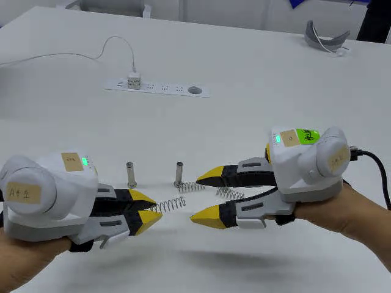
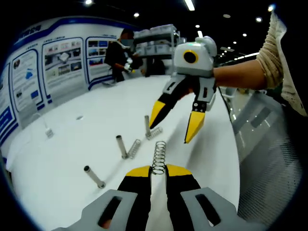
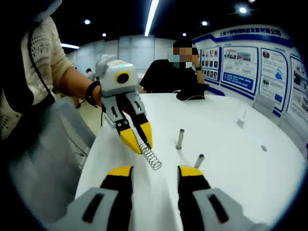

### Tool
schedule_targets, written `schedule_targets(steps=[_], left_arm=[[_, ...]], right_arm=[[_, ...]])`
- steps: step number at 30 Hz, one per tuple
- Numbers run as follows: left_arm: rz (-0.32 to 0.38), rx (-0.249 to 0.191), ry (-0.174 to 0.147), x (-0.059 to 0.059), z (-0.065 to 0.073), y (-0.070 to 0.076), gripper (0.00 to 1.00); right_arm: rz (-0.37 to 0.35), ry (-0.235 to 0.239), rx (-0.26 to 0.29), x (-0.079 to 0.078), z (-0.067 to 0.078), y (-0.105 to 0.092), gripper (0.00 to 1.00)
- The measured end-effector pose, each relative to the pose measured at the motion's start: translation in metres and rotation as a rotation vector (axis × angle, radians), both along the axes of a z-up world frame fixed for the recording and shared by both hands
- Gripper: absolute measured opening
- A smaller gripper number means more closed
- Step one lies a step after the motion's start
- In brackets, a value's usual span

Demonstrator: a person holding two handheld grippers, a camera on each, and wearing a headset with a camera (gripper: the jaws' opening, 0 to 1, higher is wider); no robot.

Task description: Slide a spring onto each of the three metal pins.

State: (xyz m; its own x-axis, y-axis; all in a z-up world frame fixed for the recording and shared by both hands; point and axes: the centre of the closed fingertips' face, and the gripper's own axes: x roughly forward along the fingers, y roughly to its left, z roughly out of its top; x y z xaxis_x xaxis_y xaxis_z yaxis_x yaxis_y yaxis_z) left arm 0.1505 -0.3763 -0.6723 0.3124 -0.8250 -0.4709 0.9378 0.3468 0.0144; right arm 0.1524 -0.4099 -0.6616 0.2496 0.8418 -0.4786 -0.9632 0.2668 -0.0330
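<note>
Spring point(image 1: 171, 204) is pinched at one end in the left gripper point(image 1: 157, 208), pointing toward the right gripper point(image 1: 195, 196), whose jaws are spread with nothing between them. Left pin point(image 1: 130, 174) and right pin point(image 1: 179, 173) stand bare on the table point(image 1: 244, 79) just behind. Loose spring point(image 1: 192, 186) lies at the right pin's base, second loose spring point(image 1: 229, 194) beside it.

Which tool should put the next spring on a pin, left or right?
Left. The left tool is shut on a spring, with an upright pin ahead of it. The right tool is open and holds nothing.
</note>
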Motion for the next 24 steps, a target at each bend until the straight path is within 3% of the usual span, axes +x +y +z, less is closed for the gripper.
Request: schedule_targets(steps=[6,24], left_arm=[[-0.053,-0.036,-0.016,-0.009,0.010,-0.008,0.10],[-0.107,-0.068,-0.024,-0.019,0.018,-0.015,0.10]], right_arm=[[0.029,-0.018,-0.014,-0.004,-0.002,0.005,0.33],[0.080,0.040,0.004,-0.019,-0.003,0.009,0.16]])
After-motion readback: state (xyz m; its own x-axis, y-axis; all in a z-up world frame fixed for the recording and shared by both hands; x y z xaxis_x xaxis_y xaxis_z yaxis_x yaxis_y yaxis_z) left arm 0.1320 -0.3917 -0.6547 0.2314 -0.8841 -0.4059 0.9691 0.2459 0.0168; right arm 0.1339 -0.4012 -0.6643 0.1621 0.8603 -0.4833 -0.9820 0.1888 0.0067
